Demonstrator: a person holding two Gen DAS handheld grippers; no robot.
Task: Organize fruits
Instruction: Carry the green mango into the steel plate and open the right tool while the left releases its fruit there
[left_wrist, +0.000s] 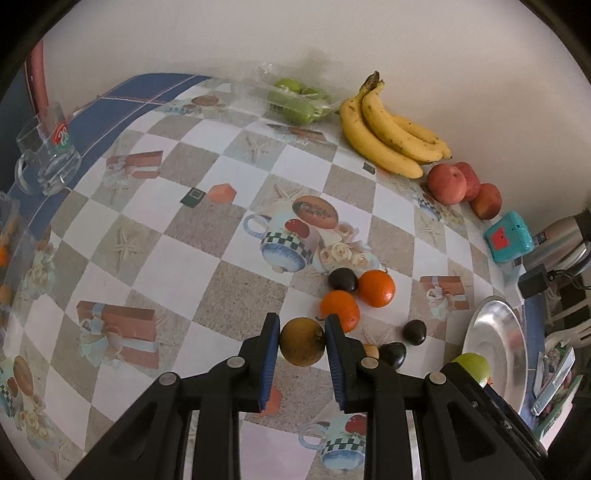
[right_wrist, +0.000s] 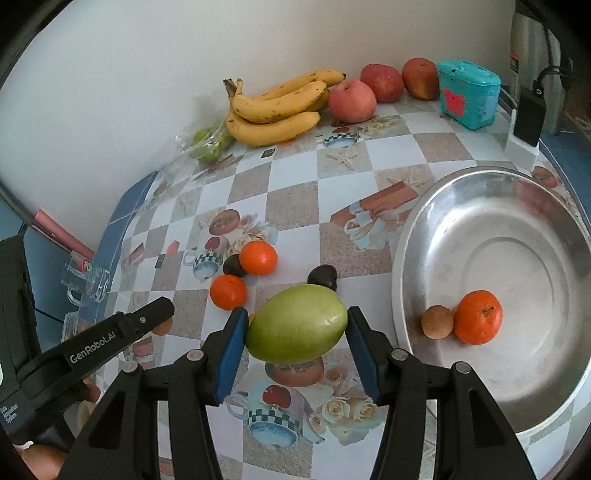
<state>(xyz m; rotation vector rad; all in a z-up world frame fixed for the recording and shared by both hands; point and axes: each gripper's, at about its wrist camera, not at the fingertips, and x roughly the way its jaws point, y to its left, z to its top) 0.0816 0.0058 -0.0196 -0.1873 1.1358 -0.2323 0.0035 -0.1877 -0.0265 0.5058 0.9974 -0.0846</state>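
Observation:
My left gripper (left_wrist: 301, 332) is shut on a round brownish-yellow fruit (left_wrist: 302, 341), held just above the checked tablecloth. My right gripper (right_wrist: 297, 332) is shut on a large green oval fruit (right_wrist: 297, 328), lifted off the table left of the steel plate (right_wrist: 402, 258). In the plate lie an orange (right_wrist: 478, 316) and a small brown fruit (right_wrist: 437, 321). Two oranges (right_wrist: 258, 257) (right_wrist: 228, 291) and dark round fruits (right_wrist: 323, 277) sit on the cloth beyond the green fruit. The same oranges (left_wrist: 376, 288) lie just past the left gripper.
Along the wall are bananas (right_wrist: 277, 107), red apples (right_wrist: 352, 100), a bag of green fruits (left_wrist: 299, 99) and a teal box (right_wrist: 467, 94). A glass mug (left_wrist: 44, 162) stands at the far left edge. A black charger (right_wrist: 528, 114) sits behind the plate.

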